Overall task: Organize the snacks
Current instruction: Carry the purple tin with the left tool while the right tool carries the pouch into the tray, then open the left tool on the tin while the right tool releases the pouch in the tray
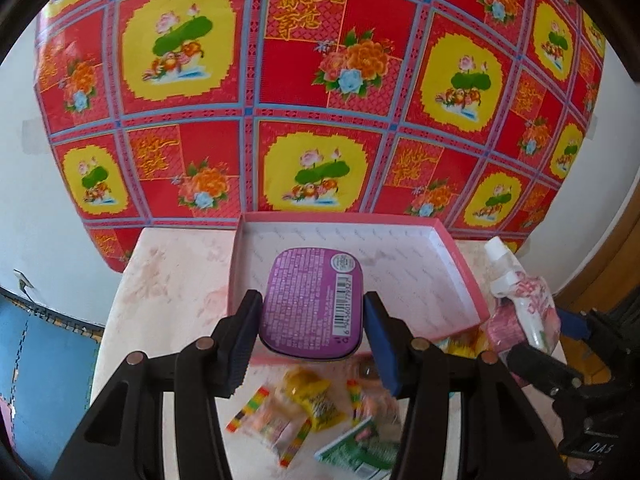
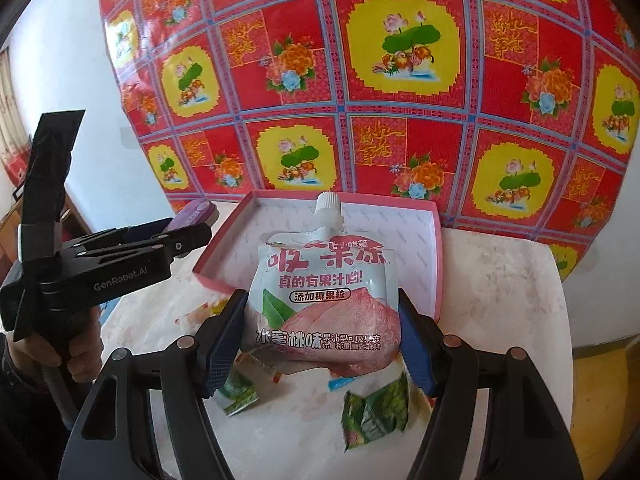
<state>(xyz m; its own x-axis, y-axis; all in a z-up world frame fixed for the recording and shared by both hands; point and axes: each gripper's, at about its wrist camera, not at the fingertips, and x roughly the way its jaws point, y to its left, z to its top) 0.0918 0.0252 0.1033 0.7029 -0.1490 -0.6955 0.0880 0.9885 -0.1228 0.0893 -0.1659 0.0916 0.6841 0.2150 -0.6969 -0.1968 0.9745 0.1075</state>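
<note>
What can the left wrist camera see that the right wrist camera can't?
Only the left wrist view shows the purple tin's barcode side, gripped by the left gripper, plus yellow and striped candies on the table. Only the right wrist view shows the peach jelly pouch's printed front, gripped by the right gripper. Both show the pink box, the white table and the red flowered sheet.

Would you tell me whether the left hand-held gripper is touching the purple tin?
Touching: the left wrist view shows the left hand-held gripper with both pads pressed against the purple tin's sides.
</note>
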